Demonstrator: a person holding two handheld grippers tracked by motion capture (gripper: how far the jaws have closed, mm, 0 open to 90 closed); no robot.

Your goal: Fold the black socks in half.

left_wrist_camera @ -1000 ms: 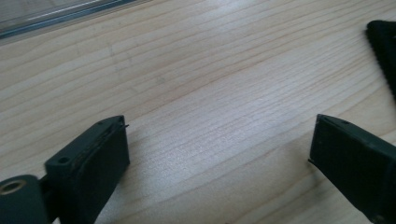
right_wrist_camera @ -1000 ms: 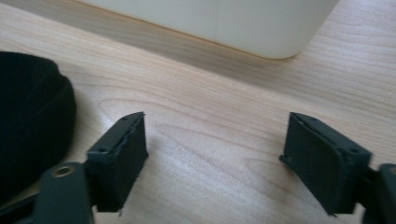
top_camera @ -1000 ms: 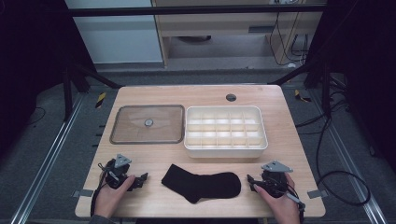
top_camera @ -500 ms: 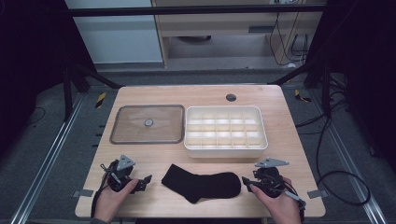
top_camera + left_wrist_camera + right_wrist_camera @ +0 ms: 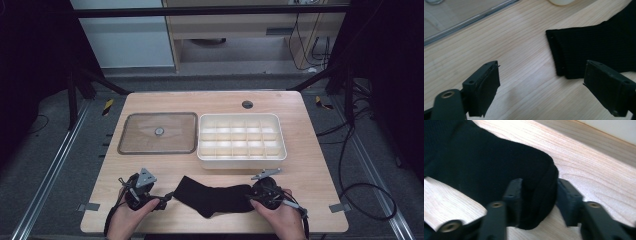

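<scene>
A black sock lies flat along the table's front edge, cuff to the left and toe to the right. My right gripper is at the toe end. In the right gripper view the jaws of the right gripper are closed onto the bunched toe of the sock. My left gripper sits just left of the cuff. In the left gripper view the left gripper is open, with bare wood between its jaws and the sock's cuff just ahead of the right jaw.
A white tray divided into several compartments stands behind the sock at centre right. A clear flat lid with a small knob lies to its left. A dark round grommet sits near the table's far edge.
My right gripper has moved left onto the sock's toe and closed on it. The left gripper has edged right toward the cuff.
</scene>
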